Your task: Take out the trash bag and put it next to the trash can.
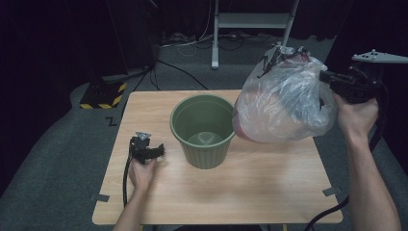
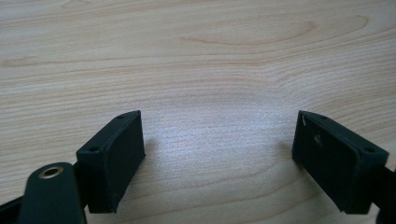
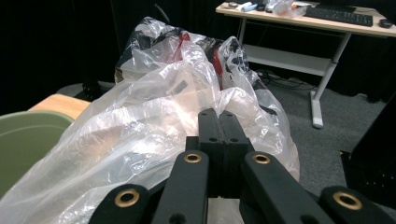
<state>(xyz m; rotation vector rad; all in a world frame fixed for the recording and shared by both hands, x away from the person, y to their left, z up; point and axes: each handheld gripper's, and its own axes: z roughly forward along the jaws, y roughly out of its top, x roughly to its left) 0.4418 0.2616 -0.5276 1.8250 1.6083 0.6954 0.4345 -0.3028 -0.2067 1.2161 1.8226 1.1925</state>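
The right gripper (image 1: 326, 79) is clamped on the bag (image 1: 284, 103), jaws pressed together on the plastic (image 3: 154, 121). The bag hangs clear of the table (image 1: 269, 187), at 3 o'clock from the bin (image 1: 203, 130) and touching its rim. The left gripper (image 1: 156, 150) rests on the table at 9 o'clock from the bin, jaws apart with only bare wood (image 2: 215, 135) between them.

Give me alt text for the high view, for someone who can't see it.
The right gripper holds a clear plastic bag in the air beside an empty green bucket on a wooden table. The left gripper rests open on the table, left of the bucket.
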